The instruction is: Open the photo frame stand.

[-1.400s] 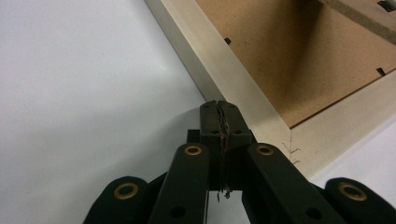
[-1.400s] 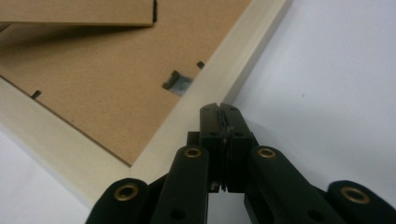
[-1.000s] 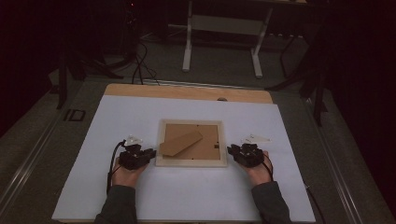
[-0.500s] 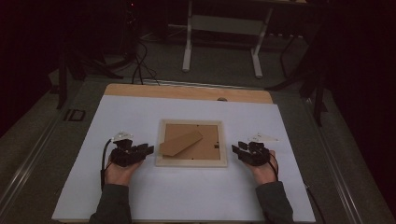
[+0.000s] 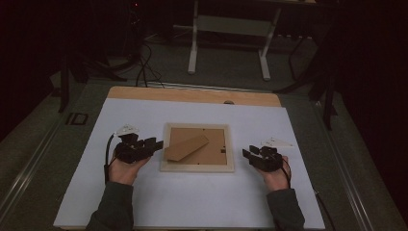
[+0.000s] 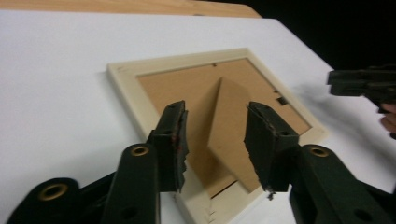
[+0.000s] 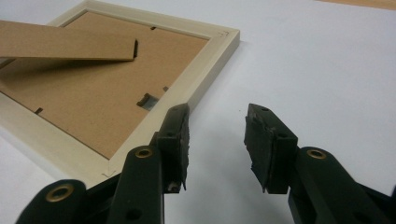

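A picture frame (image 5: 197, 147) is laid face down near the middle of the white surface (image 5: 192, 202), its pale wooden border turned up and its brown cardboard backing (image 6: 196, 93) exposed. A cardboard stand flap (image 5: 186, 147) is seen lying slantwise across the backing, raised a little at one end. No brand, label or writing can be read on the frame, the backing or the surface; a small dark notch (image 7: 148, 101) is all that is marked on the backing.

The left gripper (image 5: 153, 144) is held at the frame's left edge, raised just above it. Its fingers (image 6: 173, 140) are spread and have just been opening; nothing is pinched between them, though the stand flap is seen through the gap in the left gripper view.

The right gripper (image 5: 248, 155) is held to the right of the frame, a little apart from it. Its fingers (image 7: 268, 140) are likewise spread and have just been opening, with bare white surface between them and the frame's corner (image 7: 224, 35) lying off to their side.

Beyond the surface, a strip of bare wood (image 5: 192, 95) is seen along the far edge.
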Available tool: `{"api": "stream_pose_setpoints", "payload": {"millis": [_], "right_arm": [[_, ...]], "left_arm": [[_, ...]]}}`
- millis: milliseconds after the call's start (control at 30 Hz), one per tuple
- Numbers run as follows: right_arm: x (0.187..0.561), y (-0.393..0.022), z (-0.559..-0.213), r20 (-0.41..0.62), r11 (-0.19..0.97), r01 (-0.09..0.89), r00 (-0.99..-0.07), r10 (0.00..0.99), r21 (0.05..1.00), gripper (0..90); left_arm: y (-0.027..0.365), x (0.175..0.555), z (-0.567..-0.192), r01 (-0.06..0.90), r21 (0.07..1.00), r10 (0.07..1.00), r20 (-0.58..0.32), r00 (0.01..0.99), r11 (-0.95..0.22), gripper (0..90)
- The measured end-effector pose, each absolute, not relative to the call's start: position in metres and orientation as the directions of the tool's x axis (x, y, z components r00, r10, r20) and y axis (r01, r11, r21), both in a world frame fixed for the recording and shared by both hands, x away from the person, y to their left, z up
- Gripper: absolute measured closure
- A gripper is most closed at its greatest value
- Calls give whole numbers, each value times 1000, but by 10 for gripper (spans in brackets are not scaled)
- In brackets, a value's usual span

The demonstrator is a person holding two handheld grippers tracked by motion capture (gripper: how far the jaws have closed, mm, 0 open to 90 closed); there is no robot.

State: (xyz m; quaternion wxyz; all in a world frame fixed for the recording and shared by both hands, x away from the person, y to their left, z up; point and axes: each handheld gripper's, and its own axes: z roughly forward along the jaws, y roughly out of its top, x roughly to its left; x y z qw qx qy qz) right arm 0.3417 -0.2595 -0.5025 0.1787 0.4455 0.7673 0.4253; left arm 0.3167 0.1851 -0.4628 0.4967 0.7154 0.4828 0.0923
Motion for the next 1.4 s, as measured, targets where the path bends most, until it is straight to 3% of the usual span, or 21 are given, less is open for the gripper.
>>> {"api": "stream_pose_setpoints", "payload": {"millis": [400,900,1133,1400], "right_arm": [[342,-261,-504,108,242,535,-541,834,810,583],[343,-259,-507,113,249,542,-548,829,802,579],[343,-256,-508,111,261,542,-558,822,799,577],[343,-256,-507,110,263,540,-561,820,800,577]], "left_arm": [[167,344,-450,642,760,772,-346,533,-102,544],[149,374,-469,728,672,721,-437,538,-136,471],[145,378,-475,733,664,726,-431,535,-146,400],[138,384,-487,752,630,700,-450,555,-192,384]]}}
